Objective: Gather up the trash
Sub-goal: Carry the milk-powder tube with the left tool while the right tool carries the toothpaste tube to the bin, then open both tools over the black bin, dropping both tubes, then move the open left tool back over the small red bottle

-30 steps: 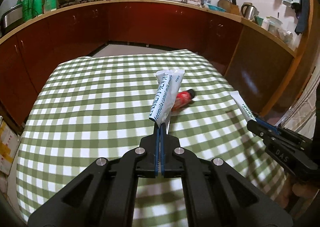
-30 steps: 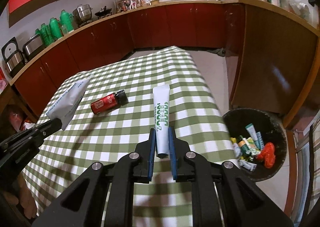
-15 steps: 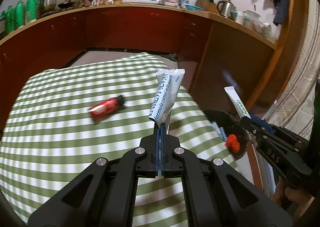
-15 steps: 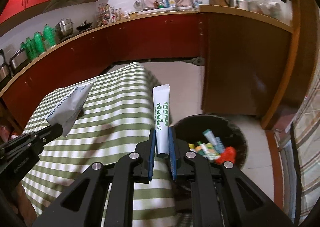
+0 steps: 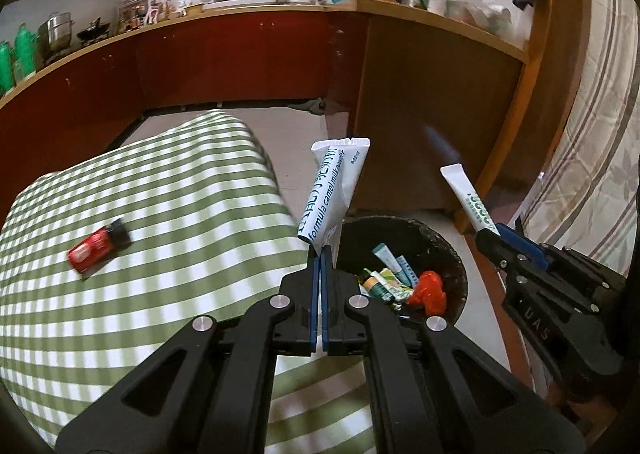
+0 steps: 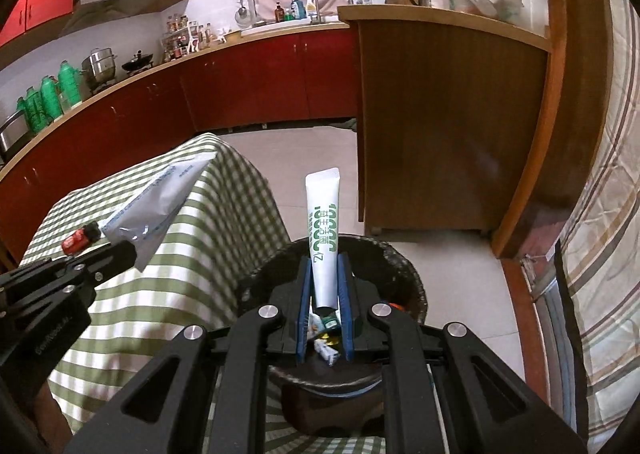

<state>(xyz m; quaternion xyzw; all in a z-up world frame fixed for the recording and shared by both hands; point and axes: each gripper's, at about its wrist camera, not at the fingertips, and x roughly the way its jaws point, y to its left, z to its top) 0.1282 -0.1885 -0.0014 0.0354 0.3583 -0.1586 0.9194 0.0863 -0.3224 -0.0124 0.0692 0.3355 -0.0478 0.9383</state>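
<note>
Left gripper (image 5: 320, 254) clamped tight on the lower edge of a white milk powder sachet (image 5: 334, 194), jaws all but touching, sachet standing up over the near rim of the black trash bin (image 5: 452, 250) just beside the checked tablecloth (image 5: 180, 214). Right gripper (image 6: 325, 270) closed around a white tube (image 6: 323, 230) with green print, tube upright directly above the bin's opening, other tubes and a red scrap inside. Red bottle (image 5: 98, 246) lying on its side on the cloth, well apart from both grippers.
</note>
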